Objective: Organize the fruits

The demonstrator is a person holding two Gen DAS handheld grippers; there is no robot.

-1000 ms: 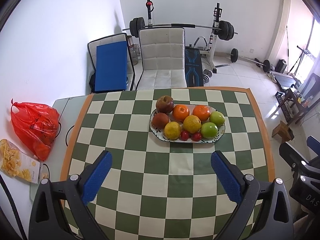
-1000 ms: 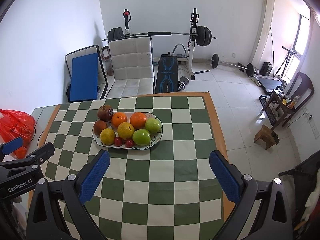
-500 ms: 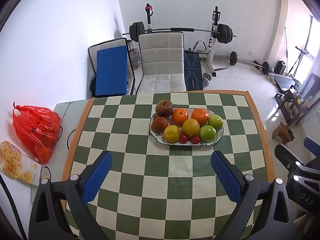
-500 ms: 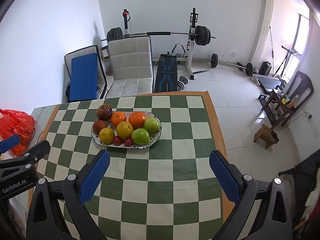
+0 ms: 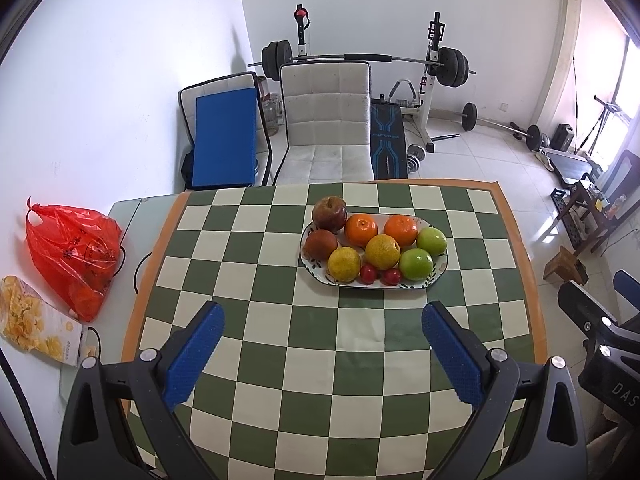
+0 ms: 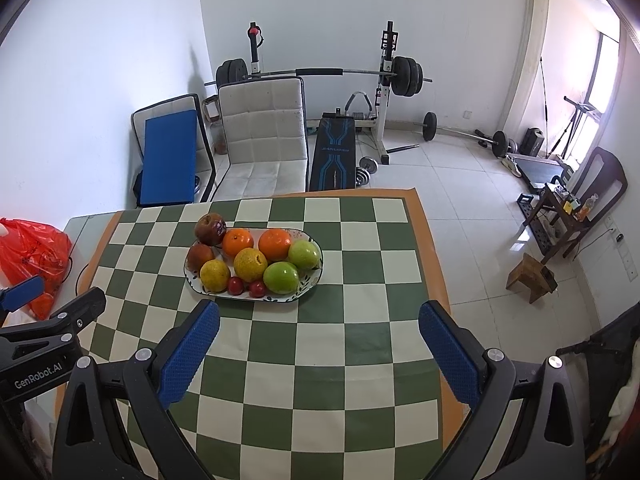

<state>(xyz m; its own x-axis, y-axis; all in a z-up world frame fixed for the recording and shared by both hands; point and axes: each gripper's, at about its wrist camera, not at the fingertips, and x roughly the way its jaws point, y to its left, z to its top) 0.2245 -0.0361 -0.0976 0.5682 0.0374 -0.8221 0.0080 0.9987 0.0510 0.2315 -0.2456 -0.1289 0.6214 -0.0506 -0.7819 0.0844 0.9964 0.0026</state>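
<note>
Right wrist view: plate (image 6: 310, 286) ahead-left of right tool (image 6: 319, 334); both tools wide open, empty; left tool (image 5: 322, 334) faces it squarely.

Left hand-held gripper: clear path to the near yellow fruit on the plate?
Probably yes. The left hand-held gripper is open, bare tablecloth lies between, and the yellow fruit sits at the plate's near edge.
</note>
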